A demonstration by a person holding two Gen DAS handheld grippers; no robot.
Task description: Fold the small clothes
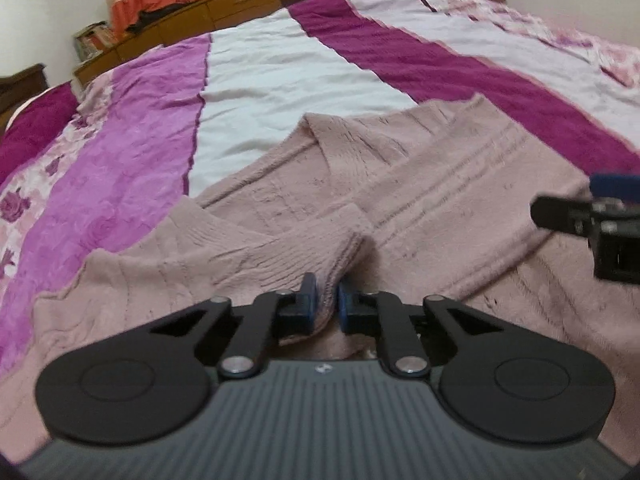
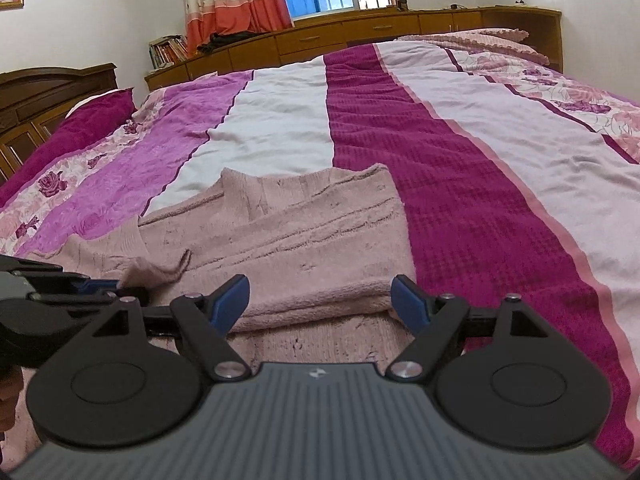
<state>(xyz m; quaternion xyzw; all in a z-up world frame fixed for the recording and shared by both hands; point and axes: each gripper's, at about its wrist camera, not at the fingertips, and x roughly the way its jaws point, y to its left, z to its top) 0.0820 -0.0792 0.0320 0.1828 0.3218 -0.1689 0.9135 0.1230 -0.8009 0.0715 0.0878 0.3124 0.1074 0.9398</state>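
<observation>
A dusty-pink knitted sweater [image 1: 400, 184] lies spread on the striped bedspread [image 1: 280, 72], filling the lower half of both views. The left gripper [image 1: 325, 300] pinches a raised fold of the sweater between its blue pads [image 1: 308, 296]. The right gripper [image 2: 326, 300] hangs low over the sweater's near edge, its fingers spread wide and holding nothing.

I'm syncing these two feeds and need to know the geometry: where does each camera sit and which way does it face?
Left wrist view: on the left gripper, facing along the bed toward the window; its fingers pinch a fold of the pink sweater; the right gripper's tip enters at the right edge.
Right wrist view: on the right gripper, jaws open, low over the sweater's right part, facing the same way; the left gripper shows at lower left.
Shared: sweater, striped bedspread, curtain.
</observation>
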